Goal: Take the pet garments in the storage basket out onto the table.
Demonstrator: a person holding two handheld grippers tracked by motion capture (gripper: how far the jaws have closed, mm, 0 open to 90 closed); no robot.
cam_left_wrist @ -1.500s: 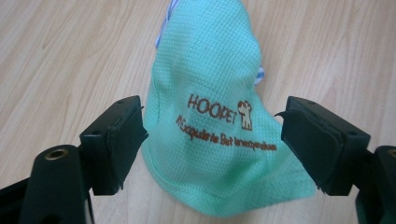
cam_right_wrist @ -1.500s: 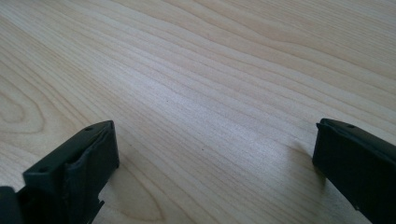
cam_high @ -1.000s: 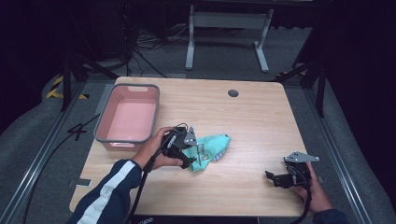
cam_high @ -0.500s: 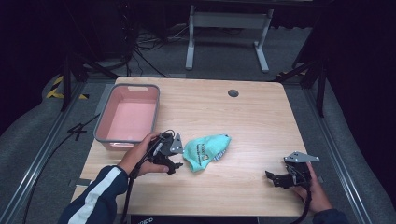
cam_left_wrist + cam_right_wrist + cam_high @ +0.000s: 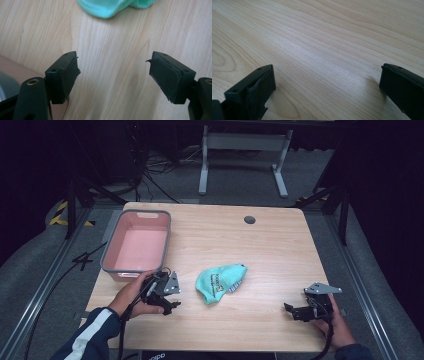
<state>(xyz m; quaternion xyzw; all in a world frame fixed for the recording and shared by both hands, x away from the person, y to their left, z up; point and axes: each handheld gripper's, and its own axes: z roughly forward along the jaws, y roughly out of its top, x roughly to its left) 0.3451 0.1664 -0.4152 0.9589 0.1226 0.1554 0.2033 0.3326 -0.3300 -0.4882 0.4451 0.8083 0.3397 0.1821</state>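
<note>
A crumpled mint-green cloth [image 5: 220, 281] lies near the middle of the wooden table [image 5: 260, 245]. My left gripper [image 5: 169, 304] hangs low over the table a short way left of the cloth, jaws open and empty. In the left gripper view its gripper [image 5: 113, 75] frames bare wood, with the cloth's edge [image 5: 112, 7] at the top. My right gripper [image 5: 291, 310] rests at the front right of the table, held by a hand. In the right gripper view its gripper [image 5: 325, 82] stands open over bare wood.
A pink tub with a grey rim [image 5: 137, 245] stands at the table's left side, just behind my left hand. A dark round grommet [image 5: 249, 219] sits near the far edge. Cables trail off the table's left side.
My left gripper has drawn back to the left, away from the cloth, which now lies free on the table. The right gripper has stayed in place.
</note>
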